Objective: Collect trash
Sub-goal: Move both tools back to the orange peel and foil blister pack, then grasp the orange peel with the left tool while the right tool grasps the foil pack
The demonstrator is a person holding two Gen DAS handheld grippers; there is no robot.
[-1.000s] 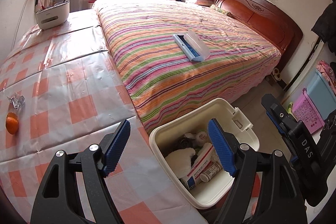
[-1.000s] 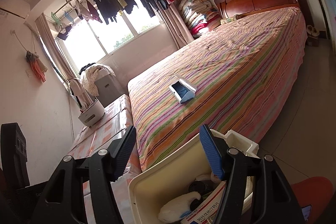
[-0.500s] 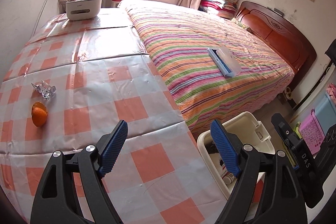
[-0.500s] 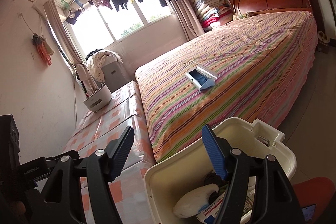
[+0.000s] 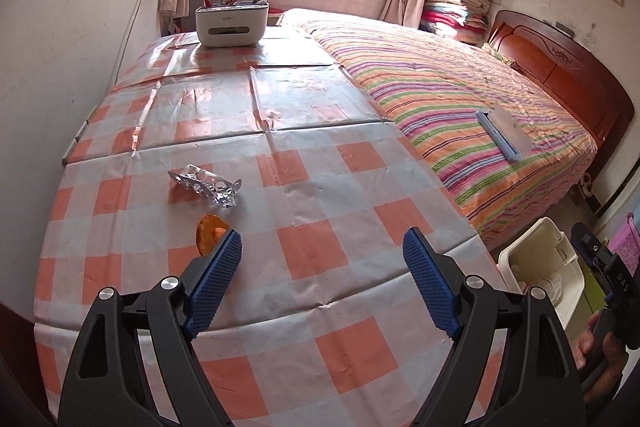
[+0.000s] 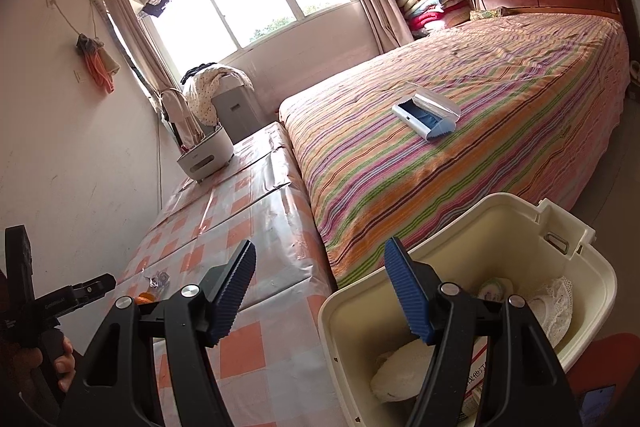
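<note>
Your left gripper [image 5: 322,281] is spread wide and empty – the orange peel [image 5: 208,238] beside its left finger, near the table's [image 5: 320,163] left edge, is thin – you may slide over it or pinch the cloth

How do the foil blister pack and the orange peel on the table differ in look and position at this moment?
The foil blister pack is silvery, crinkled and elongated; the orange peel is orange, rounder and smaller. The blister pack lies farther from the left gripper, fully in view; the peel sits nearer, partly hidden behind one blue finger pad. Both lie apart on the checked tablecloth, untouched, outside the cream bin.
</note>
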